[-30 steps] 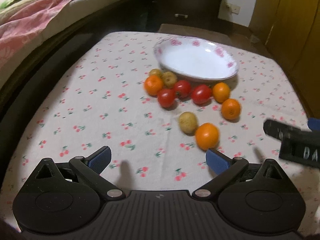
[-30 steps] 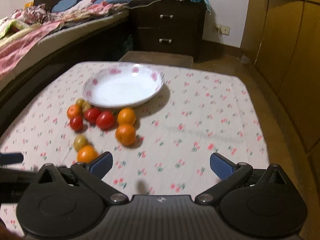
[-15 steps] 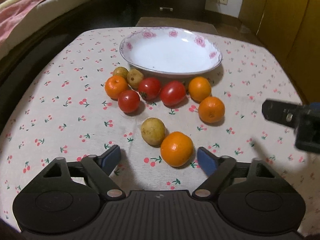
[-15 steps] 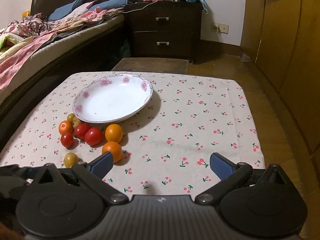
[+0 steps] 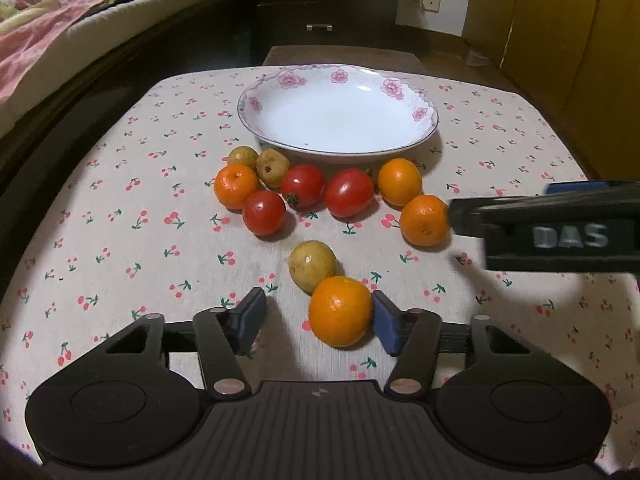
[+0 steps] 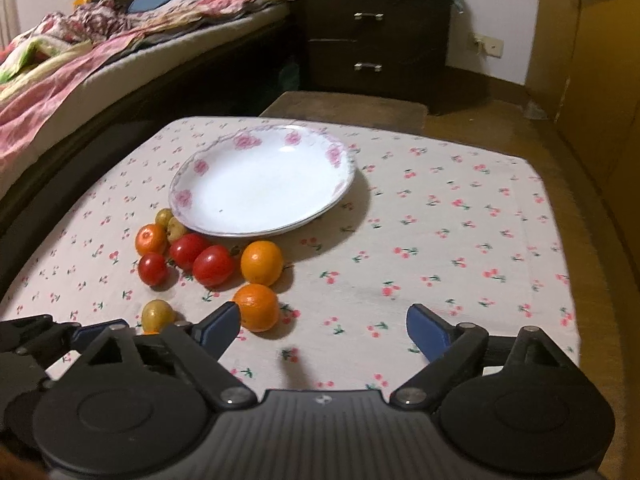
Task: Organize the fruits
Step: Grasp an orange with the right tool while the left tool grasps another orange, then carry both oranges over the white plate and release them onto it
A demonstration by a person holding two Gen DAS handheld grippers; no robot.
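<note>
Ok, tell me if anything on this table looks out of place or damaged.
Nothing is damaged or spilled. The only oddity: all the fruit, like the tomatoes and oranges, lies loose on the tablecloth while the flowered plate sits empty.

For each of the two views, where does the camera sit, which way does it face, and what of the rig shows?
Left wrist: on the left hand-held gripper, looking down and forward at the nearest orange between its open, just-closing jaws; the right one enters at right.
Right wrist: on the right hand-held gripper, facing the plate, jaws open and just closing on nothing, an orange by its left finger.
Shared: plate, tomatoes, cherry-print tablecloth, bed.
</note>
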